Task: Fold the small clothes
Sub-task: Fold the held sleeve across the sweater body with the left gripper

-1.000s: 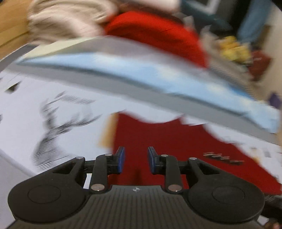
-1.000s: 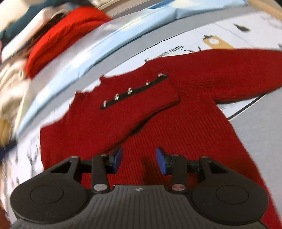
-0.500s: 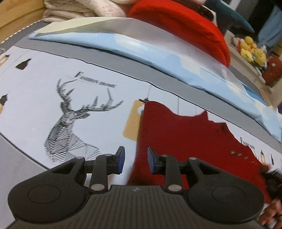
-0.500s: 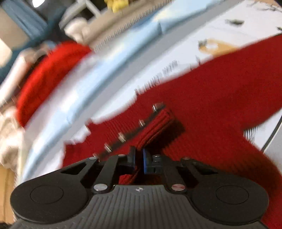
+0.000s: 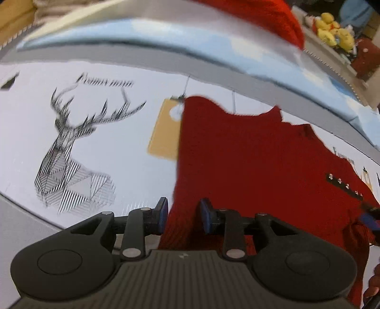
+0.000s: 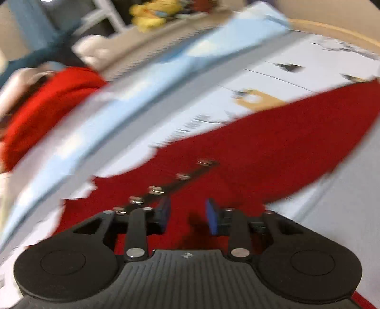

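Note:
A dark red knit sweater (image 5: 249,154) lies flat on the printed bedsheet (image 5: 118,154), with a black strip of metal buttons (image 5: 344,185) at its right. My left gripper (image 5: 182,214) hangs low over the sweater's left edge. Its jaws are opening, the edge runs between them, and the pads do not press on it. In the right wrist view the sweater (image 6: 261,147) fills the middle, and the button strip (image 6: 166,187) lies just left of my right gripper (image 6: 187,214). Those jaws are opening above the knit, with nothing pinched.
A light blue pillow (image 5: 213,47) runs along the back of the bed, with a bright red garment (image 5: 261,14) behind it. Yellow plush toys (image 5: 332,35) sit on a shelf at the far right. A deer print (image 5: 71,142) marks the sheet to the left.
The left gripper has sunk toward the sweater's left edge. The right gripper shut on the buttoned cuff half a second ago and has since opened; the cuff now lies on the sweater.

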{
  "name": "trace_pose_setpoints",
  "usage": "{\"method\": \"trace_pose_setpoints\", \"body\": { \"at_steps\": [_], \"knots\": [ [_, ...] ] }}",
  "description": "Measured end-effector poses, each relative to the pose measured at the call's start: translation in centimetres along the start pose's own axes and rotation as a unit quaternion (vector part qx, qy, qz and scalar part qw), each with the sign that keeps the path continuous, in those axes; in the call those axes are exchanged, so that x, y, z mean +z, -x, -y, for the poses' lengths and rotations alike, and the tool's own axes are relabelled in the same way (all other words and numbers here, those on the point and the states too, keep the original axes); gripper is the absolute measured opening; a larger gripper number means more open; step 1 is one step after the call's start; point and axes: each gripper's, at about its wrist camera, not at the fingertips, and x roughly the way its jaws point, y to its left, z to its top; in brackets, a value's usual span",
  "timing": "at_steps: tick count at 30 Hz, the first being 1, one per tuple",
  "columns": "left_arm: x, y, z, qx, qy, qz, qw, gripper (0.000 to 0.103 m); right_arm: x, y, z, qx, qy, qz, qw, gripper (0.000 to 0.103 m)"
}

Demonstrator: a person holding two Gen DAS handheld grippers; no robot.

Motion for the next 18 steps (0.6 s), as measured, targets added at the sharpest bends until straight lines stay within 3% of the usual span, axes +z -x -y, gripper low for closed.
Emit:
{"method": "trace_pose_setpoints", "body": {
  "at_steps": [1,2,3,4,6,10,13,18],
  "knots": [
    [-0.3,-0.7,0.2,0.002,-0.004,-0.017,0.9999,0.034,0.0,-1.2,0.5,-0.002,0.003,-0.034,0.999,0.037],
    [-0.6,-1.4,0.2,0.005,-0.002,-0.034,0.9994,0.034,-0.3,-2.4,1.2,-0.036,-0.001,-0.072,0.997,0.036],
    [-0.9,-1.5,0.4,0.008,-0.001,-0.035,0.9993,0.034,-0.6,-2.5,2.2,-0.048,-0.024,-0.077,0.996,0.033],
    [-0.8,-1.3,0.6,0.015,-0.007,-0.033,0.9993,0.034,-0.5,-2.0,2.9,-0.038,-0.052,-0.068,0.996,0.032],
    [-0.2,0.2,1.7,0.025,-0.024,-0.015,0.9993,0.034,0.4,-1.4,2.6,-0.039,-0.042,-0.072,0.996,0.035],
    [0.1,3.3,4.0,-0.003,-0.041,0.024,0.9989,0.034,2.6,0.7,2.9,-0.022,-0.015,-0.033,0.999,0.037],
    [-0.5,4.6,5.7,-0.018,-0.06,0.027,0.9977,0.034,5.2,1.5,6.3,-0.035,-0.034,-0.017,0.999,0.037],
    [-2.1,5.5,7.7,-0.024,-0.098,0.024,0.9946,0.034,8.0,3.7,14.4,-0.094,-0.076,0.023,0.992,0.037]
  ]
}}
